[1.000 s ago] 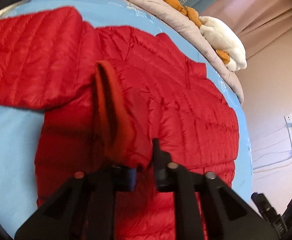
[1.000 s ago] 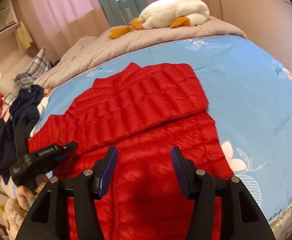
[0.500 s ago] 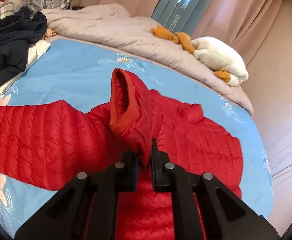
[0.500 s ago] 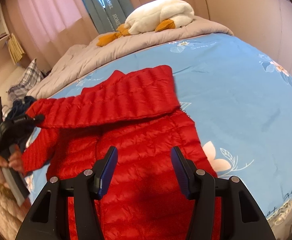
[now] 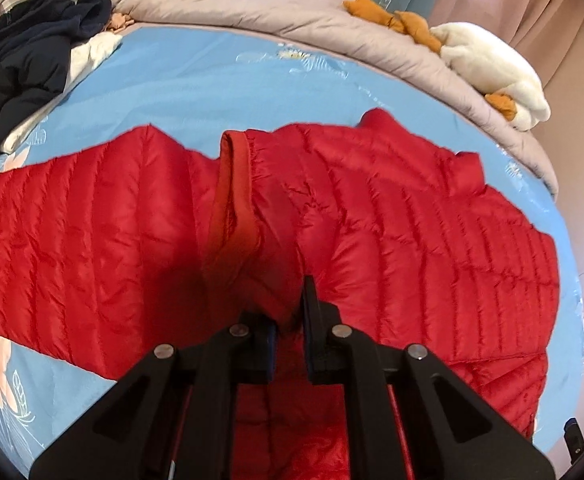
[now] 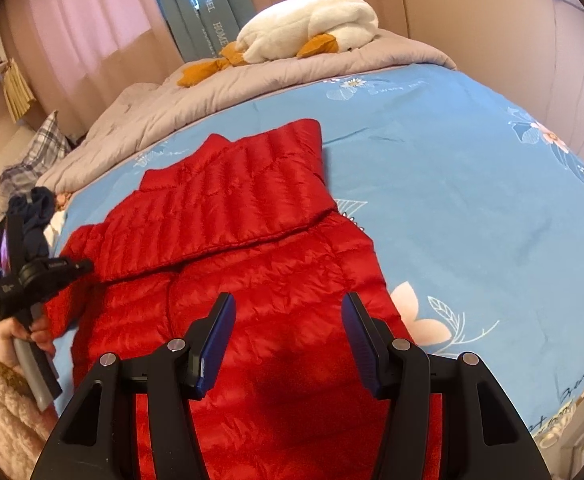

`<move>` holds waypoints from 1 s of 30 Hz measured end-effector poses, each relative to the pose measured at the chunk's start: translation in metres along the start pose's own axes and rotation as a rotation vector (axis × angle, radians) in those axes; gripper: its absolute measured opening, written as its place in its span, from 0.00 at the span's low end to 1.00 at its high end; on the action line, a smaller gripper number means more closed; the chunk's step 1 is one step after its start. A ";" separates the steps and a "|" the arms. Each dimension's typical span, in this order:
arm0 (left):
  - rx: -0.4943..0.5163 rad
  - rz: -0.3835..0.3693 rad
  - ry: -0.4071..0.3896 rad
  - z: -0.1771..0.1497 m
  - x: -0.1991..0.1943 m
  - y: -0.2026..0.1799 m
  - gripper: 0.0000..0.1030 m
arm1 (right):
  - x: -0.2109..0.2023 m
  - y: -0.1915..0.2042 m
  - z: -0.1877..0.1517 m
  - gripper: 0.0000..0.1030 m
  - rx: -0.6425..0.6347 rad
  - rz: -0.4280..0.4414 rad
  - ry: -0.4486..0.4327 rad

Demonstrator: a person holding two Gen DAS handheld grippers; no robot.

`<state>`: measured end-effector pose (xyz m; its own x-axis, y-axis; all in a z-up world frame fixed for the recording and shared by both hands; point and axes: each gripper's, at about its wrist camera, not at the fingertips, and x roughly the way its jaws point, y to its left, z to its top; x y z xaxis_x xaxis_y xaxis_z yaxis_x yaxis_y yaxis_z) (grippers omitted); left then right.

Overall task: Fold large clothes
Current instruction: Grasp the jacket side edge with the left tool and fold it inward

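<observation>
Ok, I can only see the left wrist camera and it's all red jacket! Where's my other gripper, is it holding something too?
Observer: No, the right gripper is open and holds nothing.
Operator: Is it over the jacket?
Observer: Yes, it points at the lower body of the red jacket, just below the sleeve that lies folded across it.
Operator: What does my left one look like from there?
Observer: The left gripper is held by a hand in a fluffy cream cuff.
</observation>
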<state>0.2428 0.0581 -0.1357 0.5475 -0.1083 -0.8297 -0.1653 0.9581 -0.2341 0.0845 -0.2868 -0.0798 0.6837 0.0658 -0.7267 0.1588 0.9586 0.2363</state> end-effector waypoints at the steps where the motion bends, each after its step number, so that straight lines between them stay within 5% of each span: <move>1: 0.000 0.005 0.006 -0.001 0.002 0.001 0.11 | 0.001 0.000 0.000 0.53 0.000 -0.001 0.002; 15: -0.035 0.030 0.057 -0.009 0.011 0.006 0.21 | 0.003 0.001 -0.002 0.53 -0.014 -0.036 0.014; 22: -0.038 0.039 0.051 -0.012 -0.011 0.011 0.47 | -0.003 0.007 -0.001 0.53 -0.031 -0.037 -0.004; 30: -0.048 0.009 -0.085 -0.016 -0.086 0.026 0.80 | -0.014 0.022 -0.001 0.53 -0.063 -0.028 -0.032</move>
<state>0.1784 0.0883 -0.0788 0.6134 -0.0751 -0.7862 -0.2082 0.9449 -0.2527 0.0781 -0.2663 -0.0651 0.7023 0.0305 -0.7112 0.1343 0.9755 0.1744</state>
